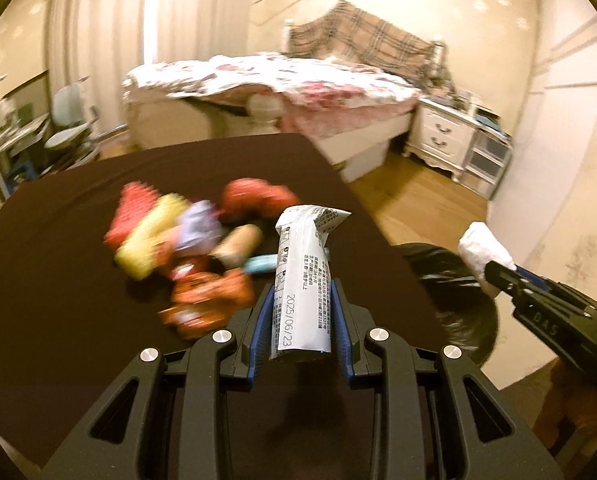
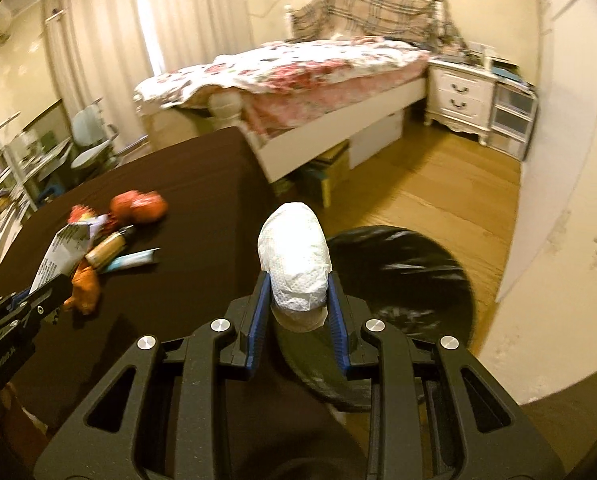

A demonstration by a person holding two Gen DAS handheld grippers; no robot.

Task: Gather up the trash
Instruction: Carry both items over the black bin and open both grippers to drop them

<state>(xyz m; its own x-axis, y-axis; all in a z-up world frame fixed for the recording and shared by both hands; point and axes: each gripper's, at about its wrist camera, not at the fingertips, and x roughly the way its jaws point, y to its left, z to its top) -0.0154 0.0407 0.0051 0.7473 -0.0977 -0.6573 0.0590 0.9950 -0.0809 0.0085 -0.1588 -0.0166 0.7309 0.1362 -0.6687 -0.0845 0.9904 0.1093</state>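
Though clamped, wrapper (image 1: 302, 280) between jaws

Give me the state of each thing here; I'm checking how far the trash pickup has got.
Left gripper: shut on a silver wrapper.
Right gripper: shut on a white paper wad.
Trash bag: open, black, beside the table.
Litter pile: loose on the table, not yet collected.

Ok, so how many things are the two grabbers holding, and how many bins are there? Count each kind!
printed white wrapper, in the left gripper: 1
white paper wad, in the right gripper: 1
black-bagged bin: 1
Total: 3
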